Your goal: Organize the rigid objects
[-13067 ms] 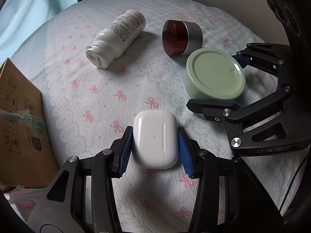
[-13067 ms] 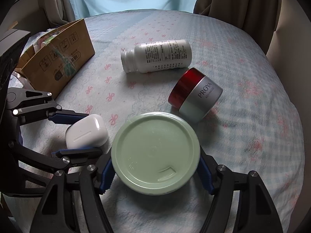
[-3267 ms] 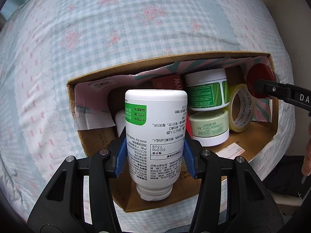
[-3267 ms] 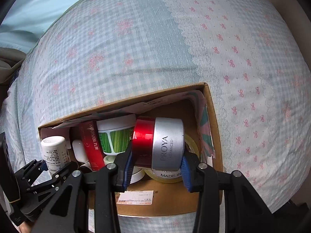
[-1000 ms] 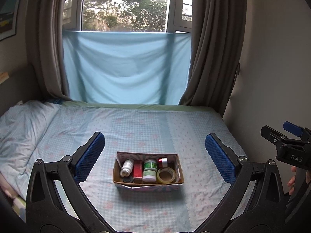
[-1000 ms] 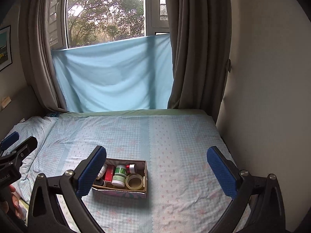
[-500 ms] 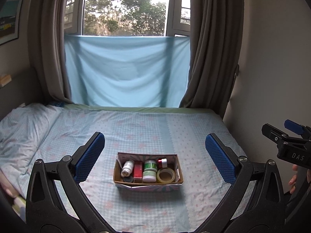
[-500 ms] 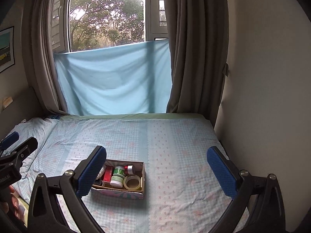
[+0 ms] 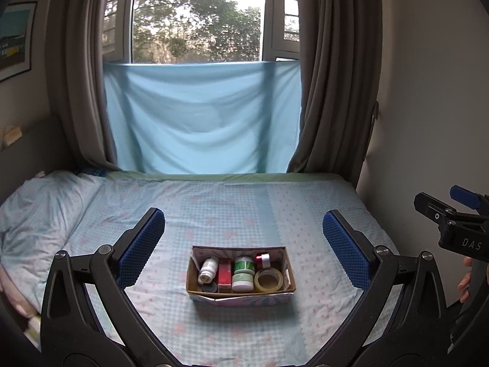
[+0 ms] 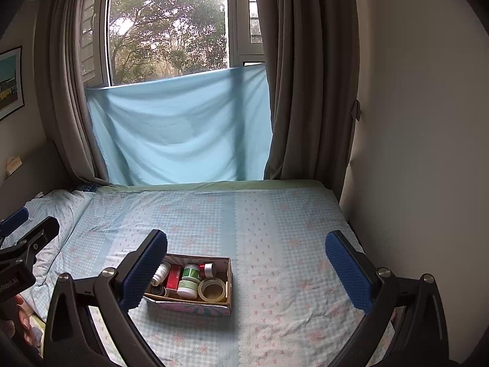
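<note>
The left gripper (image 9: pixel 243 246) has its jaws spread wide and holds nothing; its blue pads (image 9: pixel 141 246) stand far apart, raised well above the bed (image 9: pixel 232 205). The right gripper (image 10: pixel 244 270) is likewise wide open and empty, with the bedspread showing between its two blue pads (image 10: pixel 348 270). In the left wrist view the cardboard box (image 9: pixel 241 294) lies on the bed between and beyond the open jaws, well apart from both pads. In the right wrist view the same box sits just behind the left-hand pad, which covers its near corner. Inside the box, a white bottle (image 9: pixel 208 269) lies tilted at the left end, a red carton (image 9: pixel 225 272) stands beside it, and a green-and-white jar (image 9: pixel 244 264) rests above a pale green tub (image 9: pixel 243 281). A small red and silver jar (image 9: pixel 263 259) sits toward the back right, and a roll of tape (image 9: pixel 269 279) lies at the right end. A dark round item at the front left corner is too small to tell. The right gripper also shows at the right edge of the left wrist view, held off the side of the bed, with fingertips of a hand beneath it. Beyond the bed a light blue sheet (image 9: pixel 201 119) hangs across the lower window (image 9: pixel 198 15), with grey curtains (image 9: pixel 336 70) on both sides.
</note>
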`<state>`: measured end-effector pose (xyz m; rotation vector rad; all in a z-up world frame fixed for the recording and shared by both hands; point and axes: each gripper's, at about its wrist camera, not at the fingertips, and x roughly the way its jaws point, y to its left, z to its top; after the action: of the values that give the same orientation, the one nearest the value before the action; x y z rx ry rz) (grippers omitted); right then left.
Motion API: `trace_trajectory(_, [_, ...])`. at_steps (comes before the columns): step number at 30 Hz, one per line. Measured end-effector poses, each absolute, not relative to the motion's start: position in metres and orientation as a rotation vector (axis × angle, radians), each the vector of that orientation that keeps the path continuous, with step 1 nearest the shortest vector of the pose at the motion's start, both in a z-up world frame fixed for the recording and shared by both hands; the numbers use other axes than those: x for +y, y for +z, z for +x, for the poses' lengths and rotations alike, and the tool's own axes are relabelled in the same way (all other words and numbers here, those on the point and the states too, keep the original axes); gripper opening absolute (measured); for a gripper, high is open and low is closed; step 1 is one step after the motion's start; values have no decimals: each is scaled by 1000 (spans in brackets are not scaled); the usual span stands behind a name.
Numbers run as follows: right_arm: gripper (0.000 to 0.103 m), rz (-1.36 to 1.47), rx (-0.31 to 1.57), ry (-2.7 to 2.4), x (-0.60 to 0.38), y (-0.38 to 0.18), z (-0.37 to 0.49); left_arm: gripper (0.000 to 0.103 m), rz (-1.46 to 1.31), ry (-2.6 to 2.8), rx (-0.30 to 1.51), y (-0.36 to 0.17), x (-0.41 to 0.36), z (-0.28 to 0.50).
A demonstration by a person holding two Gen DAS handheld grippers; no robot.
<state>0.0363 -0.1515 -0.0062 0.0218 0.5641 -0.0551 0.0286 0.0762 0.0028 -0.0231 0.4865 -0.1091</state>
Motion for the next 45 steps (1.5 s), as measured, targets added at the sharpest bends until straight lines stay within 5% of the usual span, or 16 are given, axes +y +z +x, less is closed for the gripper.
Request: trace_trajectory(45, [103,16,558,-80,-147,-6,60,103,-55,-50,434,7,88,46])
